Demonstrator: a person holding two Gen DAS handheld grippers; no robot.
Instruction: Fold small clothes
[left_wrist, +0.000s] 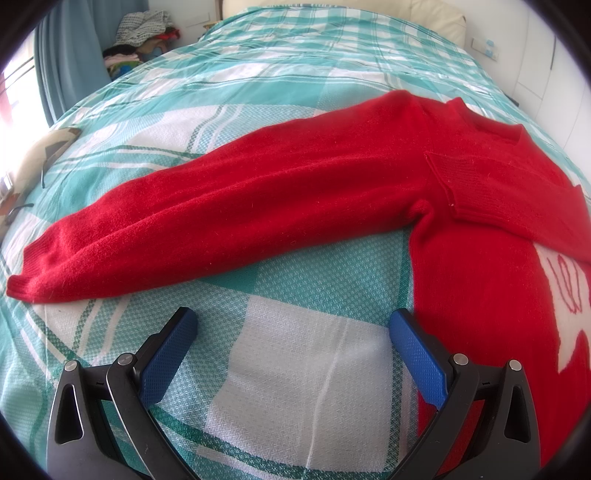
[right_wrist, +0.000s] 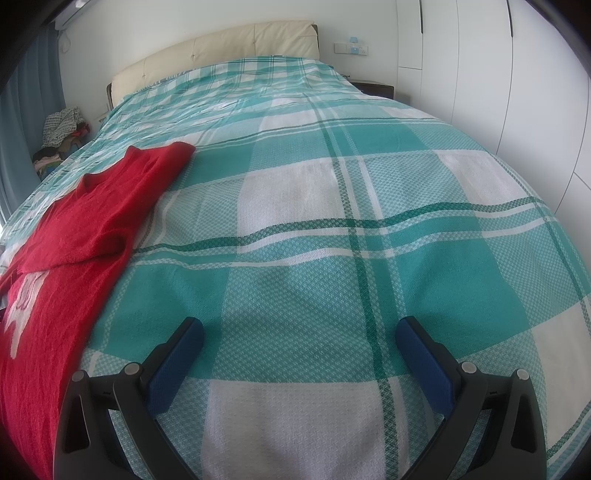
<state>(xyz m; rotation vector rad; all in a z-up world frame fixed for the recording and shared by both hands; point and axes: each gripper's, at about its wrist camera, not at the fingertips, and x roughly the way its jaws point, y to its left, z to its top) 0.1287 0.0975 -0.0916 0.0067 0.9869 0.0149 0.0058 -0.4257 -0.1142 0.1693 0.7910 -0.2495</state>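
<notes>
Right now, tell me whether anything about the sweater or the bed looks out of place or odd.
Nothing is damaged or spilled. The red sweater is only half folded: one sleeve lies across the chest, while the other sleeve still stretches out over the checked bedspread. Both the left gripper and the right gripper are open and empty.
</notes>
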